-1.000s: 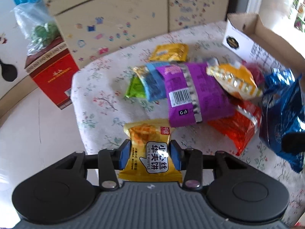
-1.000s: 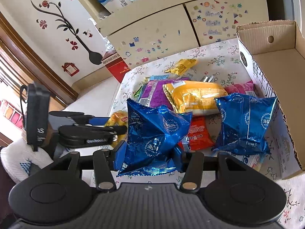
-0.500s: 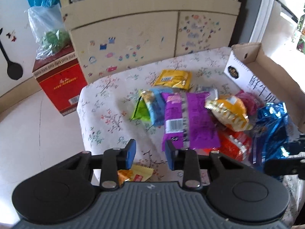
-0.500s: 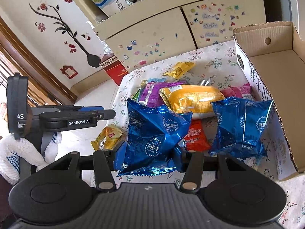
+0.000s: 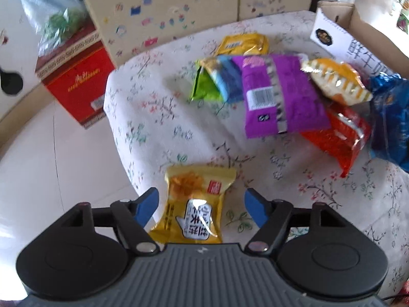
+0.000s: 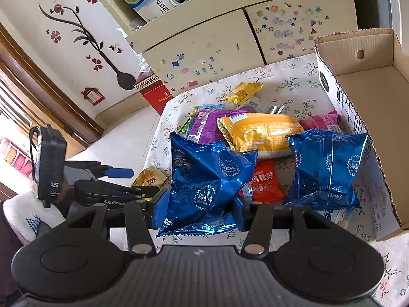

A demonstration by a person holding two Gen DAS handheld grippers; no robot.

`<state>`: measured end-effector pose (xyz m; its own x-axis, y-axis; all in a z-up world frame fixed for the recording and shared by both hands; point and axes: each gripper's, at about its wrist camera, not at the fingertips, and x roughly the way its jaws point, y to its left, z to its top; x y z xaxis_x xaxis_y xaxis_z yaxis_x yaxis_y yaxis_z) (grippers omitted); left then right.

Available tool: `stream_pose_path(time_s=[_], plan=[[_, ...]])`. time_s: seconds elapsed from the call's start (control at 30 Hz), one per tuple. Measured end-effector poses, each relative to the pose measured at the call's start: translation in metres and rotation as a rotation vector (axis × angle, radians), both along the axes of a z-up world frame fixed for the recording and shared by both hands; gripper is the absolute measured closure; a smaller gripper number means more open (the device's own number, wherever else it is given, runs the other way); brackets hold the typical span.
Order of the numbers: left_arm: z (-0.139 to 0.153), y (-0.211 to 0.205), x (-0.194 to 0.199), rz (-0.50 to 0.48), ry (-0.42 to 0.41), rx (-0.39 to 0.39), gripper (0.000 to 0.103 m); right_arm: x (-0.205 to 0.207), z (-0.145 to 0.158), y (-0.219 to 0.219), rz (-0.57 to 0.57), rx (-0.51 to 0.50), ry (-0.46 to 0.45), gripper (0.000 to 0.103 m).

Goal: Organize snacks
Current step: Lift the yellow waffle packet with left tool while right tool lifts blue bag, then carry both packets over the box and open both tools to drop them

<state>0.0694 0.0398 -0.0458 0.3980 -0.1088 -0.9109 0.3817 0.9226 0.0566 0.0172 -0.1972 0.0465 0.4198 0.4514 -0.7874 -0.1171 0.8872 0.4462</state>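
My left hand-held gripper [image 5: 201,204] is spread wide around a yellow packet [image 5: 195,206] reading "LITTLE WAFFLE", which lies on the flowered tabletop [image 5: 158,117] near its edge, touching neither finger. Further right lie a purple bag [image 5: 278,97] with a barcode and an orange bag [image 6: 264,180] with Korean writing. My right hand-held gripper [image 6: 198,204] grips a blue bag [image 6: 204,181] printed "海盐味". A second blue bag [image 6: 327,168] leans against the cardboard box [image 6: 368,94].
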Motion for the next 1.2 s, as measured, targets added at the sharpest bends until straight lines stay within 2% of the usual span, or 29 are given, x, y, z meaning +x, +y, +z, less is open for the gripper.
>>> stream_pose_path(time_s=[0.13,0.2,0.27,0.4,0.63,0.77,1.0,1.2], plan=[[-0.014,0.001,-0.002,-0.002,0.002,0.002,0.037,0.001,0.0,0.002,0.007,-0.002,-0.002,0.046],[-0.012,0.002,-0.003,-0.001,0.013,-0.038,0.056,0.001,0.0,0.001,0.007,-0.004,-0.004,0.046],[-0.01,0.001,-0.004,0.009,0.009,-0.046,0.057,0.001,0.0,-0.001,0.003,-0.007,-0.005,0.046],[-0.007,-0.009,-0.01,-0.009,-0.024,-0.005,0.059,0.001,0.0,-0.002,-0.005,-0.011,-0.002,0.046],[0.006,-0.01,-0.008,0.015,-0.051,-0.052,0.059,0.003,0.001,-0.002,-0.01,-0.016,-0.001,0.046],[0.021,-0.011,-0.008,0.036,-0.072,-0.12,0.059,0.003,0.001,-0.002,-0.009,-0.017,-0.001,0.046],[0.053,-0.031,-0.007,0.02,-0.135,-0.227,0.059,0.005,0.007,-0.008,-0.023,-0.019,-0.023,0.046],[0.084,-0.057,-0.007,-0.011,-0.21,-0.318,0.059,0.007,0.023,-0.025,-0.067,0.001,-0.071,0.046]])
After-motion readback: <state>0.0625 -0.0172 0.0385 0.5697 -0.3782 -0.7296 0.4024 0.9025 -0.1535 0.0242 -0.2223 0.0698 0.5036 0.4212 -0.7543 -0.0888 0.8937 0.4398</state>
